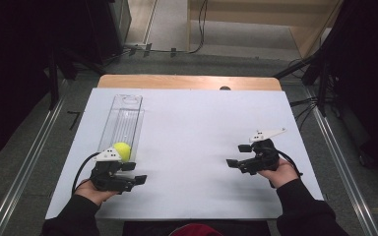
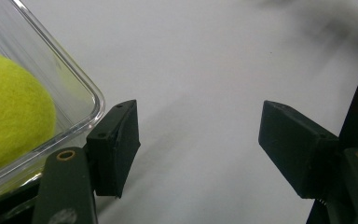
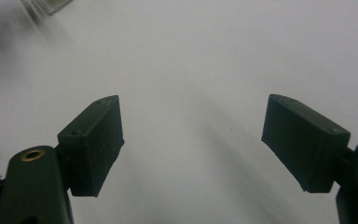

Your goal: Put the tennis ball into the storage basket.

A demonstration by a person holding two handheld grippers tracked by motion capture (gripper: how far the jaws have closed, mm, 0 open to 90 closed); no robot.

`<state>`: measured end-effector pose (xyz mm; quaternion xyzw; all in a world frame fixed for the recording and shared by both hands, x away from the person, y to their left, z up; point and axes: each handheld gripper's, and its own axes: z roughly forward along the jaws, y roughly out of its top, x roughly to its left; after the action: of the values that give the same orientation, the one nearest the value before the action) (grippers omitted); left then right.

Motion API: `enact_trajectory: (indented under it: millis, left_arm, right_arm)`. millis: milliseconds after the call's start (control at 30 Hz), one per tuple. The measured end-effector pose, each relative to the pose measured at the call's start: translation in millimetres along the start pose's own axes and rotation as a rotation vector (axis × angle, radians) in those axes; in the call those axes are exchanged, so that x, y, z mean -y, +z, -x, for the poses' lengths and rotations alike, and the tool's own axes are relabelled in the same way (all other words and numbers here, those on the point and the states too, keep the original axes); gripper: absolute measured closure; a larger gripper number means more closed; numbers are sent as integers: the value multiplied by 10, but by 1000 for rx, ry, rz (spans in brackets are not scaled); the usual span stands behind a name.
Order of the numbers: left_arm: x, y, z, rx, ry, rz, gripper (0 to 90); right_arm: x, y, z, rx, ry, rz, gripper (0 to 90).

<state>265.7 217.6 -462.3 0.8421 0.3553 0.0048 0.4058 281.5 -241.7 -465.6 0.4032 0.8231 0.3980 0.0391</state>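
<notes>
A yellow-green ball (image 1: 122, 150) lies at the near end of a long clear plastic tray (image 1: 124, 118) on the left side of the white board. My left gripper (image 1: 134, 173) rests just in front of and to the right of that end, open with nothing between its jaws. In the left gripper view the ball (image 2: 9, 112) sits behind the tray's rounded corner (image 2: 81, 84), right beside the left jaw of my gripper (image 2: 198, 140). My right gripper (image 1: 238, 155) is low over the board's right side, pointing left, open and empty. In its own view the gripper (image 3: 193, 140) faces bare white board.
The white board (image 1: 197, 123) covers most of a wooden table (image 1: 187, 81). Dark stands and cables (image 1: 315, 98) flank the table on the floor at the right, more dark equipment (image 1: 54, 59) at the left. A corner of the clear tray (image 3: 46, 4) appears far off in the right gripper view.
</notes>
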Motion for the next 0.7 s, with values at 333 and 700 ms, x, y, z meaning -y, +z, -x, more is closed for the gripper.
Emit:
enact_trajectory:
  millis: [333, 700]
  left_arm:
    - [2, 5, 2, 0, -1, 1, 296]
    - [3, 7, 1, -1, -2, 0, 296]
  right_arm:
    - [107, -67, 29, 9, 12, 2, 184]
    - [240, -139, 62, 30, 15, 0, 184]
